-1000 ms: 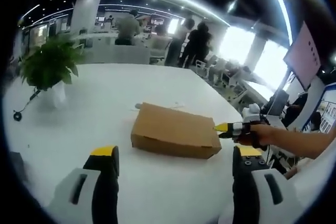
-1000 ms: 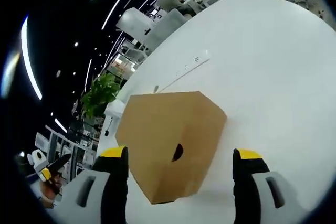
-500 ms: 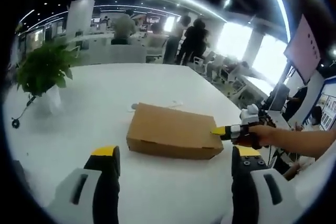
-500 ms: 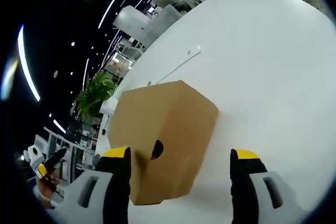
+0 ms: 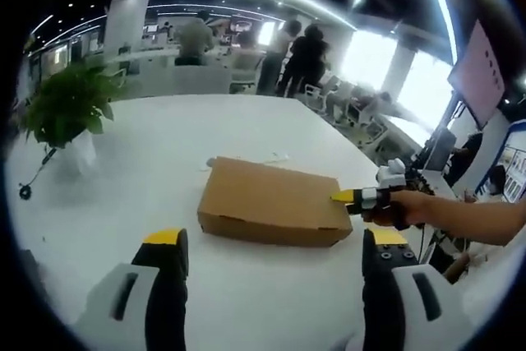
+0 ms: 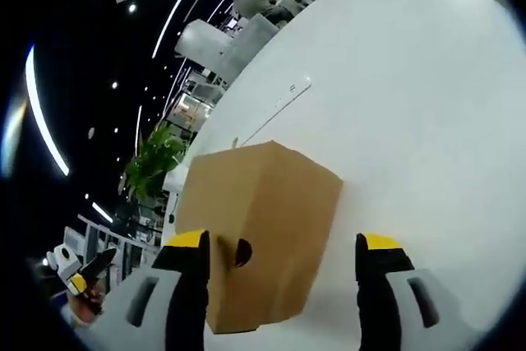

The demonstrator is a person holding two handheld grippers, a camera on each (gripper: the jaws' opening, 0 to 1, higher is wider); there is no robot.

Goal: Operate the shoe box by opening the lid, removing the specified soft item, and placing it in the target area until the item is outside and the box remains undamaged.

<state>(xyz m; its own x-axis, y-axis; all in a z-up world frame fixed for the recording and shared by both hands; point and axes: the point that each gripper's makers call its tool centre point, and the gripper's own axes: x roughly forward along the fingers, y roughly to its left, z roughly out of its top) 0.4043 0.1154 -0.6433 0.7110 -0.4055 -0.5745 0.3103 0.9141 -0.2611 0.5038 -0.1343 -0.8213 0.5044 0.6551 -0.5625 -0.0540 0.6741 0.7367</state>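
A shut brown cardboard shoe box lies on the white table. My left gripper hangs open just short of its long side, nothing between the jaws. A hand holds my right gripper, whose yellow tip sits at the box's right end. In the right gripper view the box shows its end face with a round hole. My right gripper stands open around that end, one jaw at the hole side. The lid is down and the inside is hidden.
A green plant in a white pot stands at the table's far left, with a small dark object near it. A white strip lies on the table behind the box. People and chairs are beyond the table.
My right gripper has closed in on the box's end face, so the box now sits between its jaws. The left gripper has hardly moved.
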